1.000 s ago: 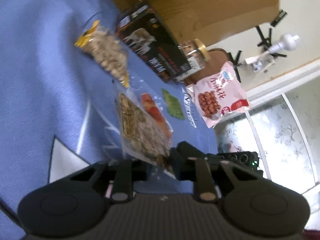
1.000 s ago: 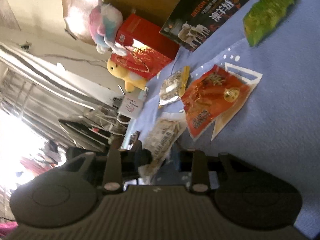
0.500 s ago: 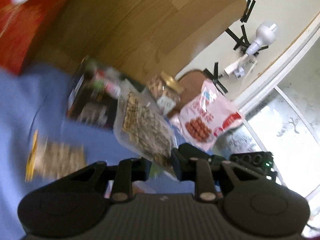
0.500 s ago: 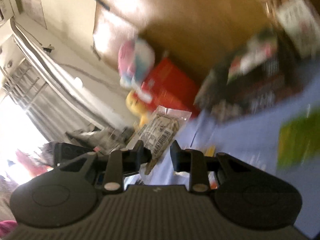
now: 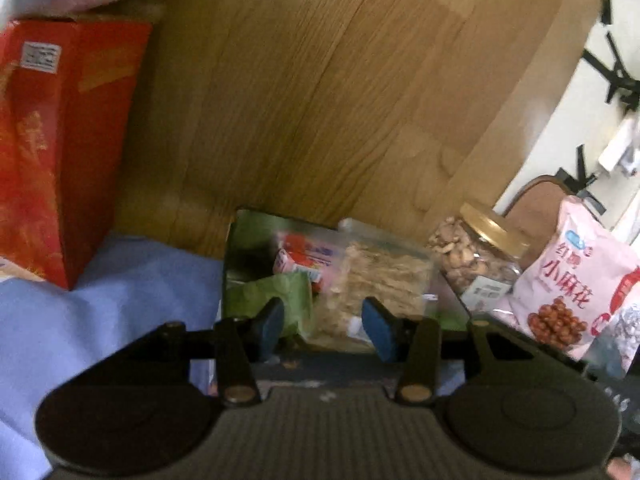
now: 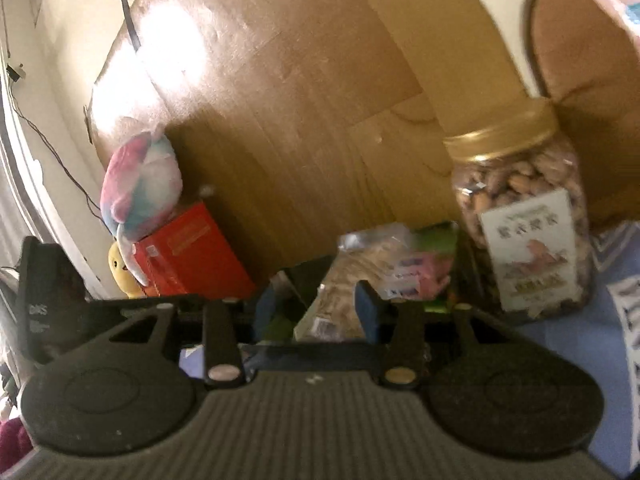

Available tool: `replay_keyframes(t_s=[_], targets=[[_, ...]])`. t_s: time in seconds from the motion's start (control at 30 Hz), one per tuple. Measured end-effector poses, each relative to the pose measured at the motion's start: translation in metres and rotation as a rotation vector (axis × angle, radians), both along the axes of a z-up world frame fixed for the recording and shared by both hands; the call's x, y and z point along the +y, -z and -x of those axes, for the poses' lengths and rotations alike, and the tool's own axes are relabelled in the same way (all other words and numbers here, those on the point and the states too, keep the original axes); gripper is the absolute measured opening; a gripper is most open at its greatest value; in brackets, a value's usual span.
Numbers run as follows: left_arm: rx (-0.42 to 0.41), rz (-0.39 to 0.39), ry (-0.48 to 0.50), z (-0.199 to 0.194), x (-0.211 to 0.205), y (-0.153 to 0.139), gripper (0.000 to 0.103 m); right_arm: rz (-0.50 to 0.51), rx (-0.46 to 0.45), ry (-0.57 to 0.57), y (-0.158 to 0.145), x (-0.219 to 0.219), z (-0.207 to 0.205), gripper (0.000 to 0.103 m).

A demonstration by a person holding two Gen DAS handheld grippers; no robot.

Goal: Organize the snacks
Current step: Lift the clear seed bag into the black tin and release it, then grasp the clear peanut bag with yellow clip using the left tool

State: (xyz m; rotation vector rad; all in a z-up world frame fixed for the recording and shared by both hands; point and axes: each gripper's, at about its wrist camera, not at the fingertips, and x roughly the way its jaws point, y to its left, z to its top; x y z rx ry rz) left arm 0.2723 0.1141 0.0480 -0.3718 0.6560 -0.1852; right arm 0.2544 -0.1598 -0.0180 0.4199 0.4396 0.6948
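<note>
A clear packet of beige snack stands in the open black box, beside a pink-and-white packet and a green packet. My left gripper is open just in front of the box, with the beige packet's lower end between its blue pads. My right gripper is open too, at the same box, with the beige packet between its fingers but not pinched.
A jar of nuts with a gold lid stands right of the box. A pink snack bag leans further right. A red carton with plush toys stands left. A wooden board backs the blue cloth.
Both grippers carried a clear snack packet up from the blue cloth to the black box and opened. The packets now rest in the box.
</note>
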Motion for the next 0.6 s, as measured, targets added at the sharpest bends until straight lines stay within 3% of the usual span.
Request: replay_keyframes(t_s=[0.17, 0.27, 0.47, 0.6], targets=[[-0.059, 0.046, 0.023, 0.037, 0.005, -0.011, 0.044, -0.008, 0.004, 0.025, 0.012, -0.031, 0.027, 0.048], [-0.059, 0.068, 0.023, 0.068, 0.021, -0.007, 0.046, -0.058, 0.067, 0.053, 0.018, -0.049, 0.042, 0.049], [0.045, 0.122, -0.120, 0.114, 0.067, 0.028, 0.046, -0.125, 0.221, -0.014, 0.043, -0.052, 0.066, 0.049], [0.099, 0.128, -0.178, 0.128, 0.086, 0.048, 0.046, -0.064, 0.234, -0.105, 0.036, -0.019, 0.071, 0.049]])
